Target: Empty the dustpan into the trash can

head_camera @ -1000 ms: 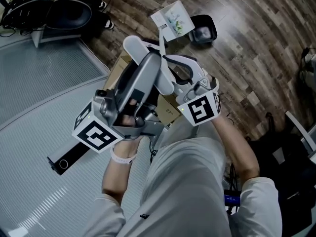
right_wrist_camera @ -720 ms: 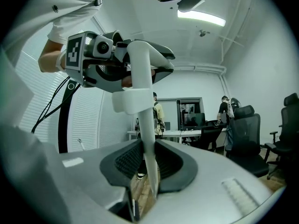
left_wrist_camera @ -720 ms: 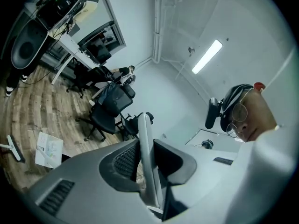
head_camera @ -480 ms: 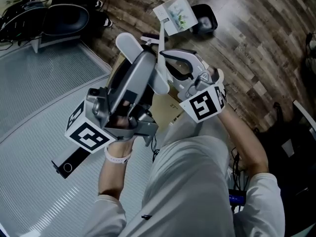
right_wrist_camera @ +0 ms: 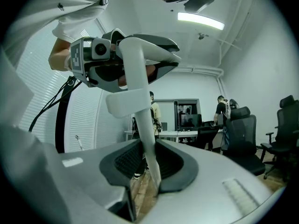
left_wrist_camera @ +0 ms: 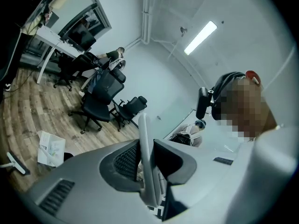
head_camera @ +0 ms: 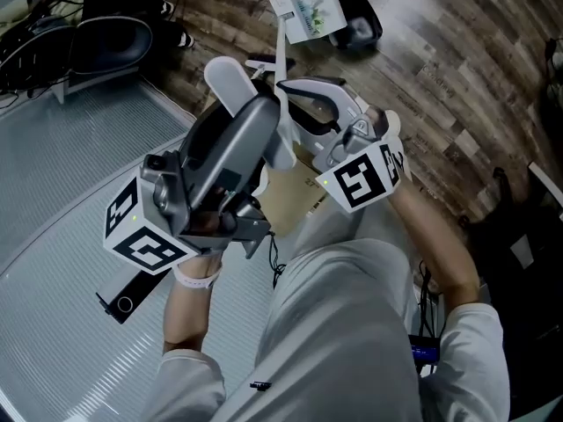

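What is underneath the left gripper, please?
A brown cardboard box: one tan panel shows beside the left gripper, which covers the rest, so its opening and contents are hidden.

2 hand-held grippers [left_wrist_camera: 145, 162] [right_wrist_camera: 149, 162], 1 dustpan [head_camera: 305, 9], 1 black container [head_camera: 359, 20], 1 cardboard box [head_camera: 286, 196], perhaps 3 office chairs [left_wrist_camera: 105, 90]

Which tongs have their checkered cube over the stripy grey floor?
The left tongs: their cube hangs over the ribbed grey floor. The right tongs' cube sits toward the wooden floor.
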{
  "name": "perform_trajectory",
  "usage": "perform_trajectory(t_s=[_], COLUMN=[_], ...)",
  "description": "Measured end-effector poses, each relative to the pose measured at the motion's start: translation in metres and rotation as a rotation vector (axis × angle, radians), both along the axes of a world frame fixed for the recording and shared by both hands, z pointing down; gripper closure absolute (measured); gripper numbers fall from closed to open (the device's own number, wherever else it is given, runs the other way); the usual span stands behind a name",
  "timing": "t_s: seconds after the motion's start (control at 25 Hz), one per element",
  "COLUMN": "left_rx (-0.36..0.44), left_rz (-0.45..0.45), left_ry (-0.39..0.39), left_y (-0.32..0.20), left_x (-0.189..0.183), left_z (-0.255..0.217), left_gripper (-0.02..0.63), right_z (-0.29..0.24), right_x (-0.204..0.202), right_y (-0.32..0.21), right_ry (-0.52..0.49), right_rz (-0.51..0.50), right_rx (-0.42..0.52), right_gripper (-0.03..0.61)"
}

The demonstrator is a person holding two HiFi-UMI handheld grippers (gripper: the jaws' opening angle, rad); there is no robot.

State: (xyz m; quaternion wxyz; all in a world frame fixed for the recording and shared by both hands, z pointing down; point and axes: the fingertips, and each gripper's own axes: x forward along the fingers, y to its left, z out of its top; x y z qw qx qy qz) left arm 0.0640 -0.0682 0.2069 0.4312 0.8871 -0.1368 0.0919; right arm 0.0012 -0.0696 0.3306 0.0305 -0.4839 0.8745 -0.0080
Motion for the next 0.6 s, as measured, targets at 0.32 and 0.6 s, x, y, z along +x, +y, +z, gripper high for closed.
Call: perform_trajectory(t_s=[0.32,0.6], left_rx=[0.003,0.024], left_rz=[0.066,0.126], left_ry=[-0.028,-0.062], left_y=[0.004,0.004], left_x=[0.007,0.016], left_z=[0.003,0.006], left_gripper=[0.525,0.522], right_z=[0.003,0.004], right_x=[0.004,0.009], right_y=[0.000,-0.004], right_ry=[0.035,0.040], right_rz=[-0.023,-0.032], right_rx=[0.028,0.040], right_gripper=[0.479,0.479])
